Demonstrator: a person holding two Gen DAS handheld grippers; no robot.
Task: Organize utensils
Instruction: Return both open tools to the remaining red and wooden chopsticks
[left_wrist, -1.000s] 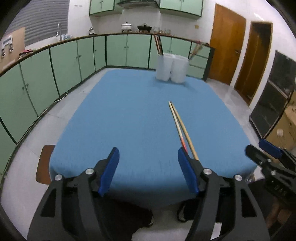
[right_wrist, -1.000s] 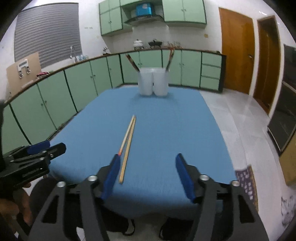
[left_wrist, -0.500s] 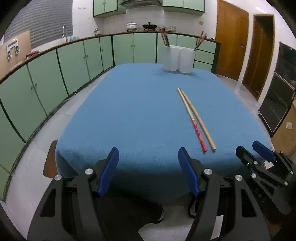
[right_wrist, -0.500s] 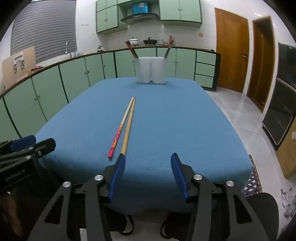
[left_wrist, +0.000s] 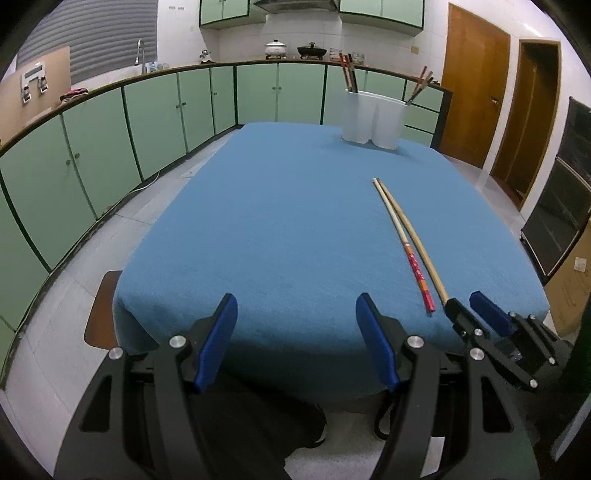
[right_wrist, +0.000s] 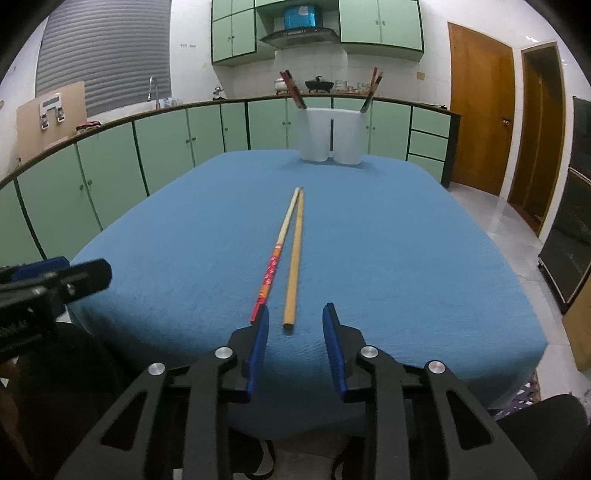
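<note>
Both views are evenly lit from overhead, a little dim, with a cool cast. The blue surface (right_wrist: 406, 258) shows only soft, faint shadows. Glare sheens the floor tiles (right_wrist: 498, 218) near the doors. Fisheye bending curves the cabinets (left_wrist: 92, 155), dark vignettes fill the corners, and focus stays fairly sharp.

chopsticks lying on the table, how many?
2. Red-patterned chopstick and plain chopstick lie side by side on the blue cloth, in front of the right gripper. More stand in the white holders.
</note>
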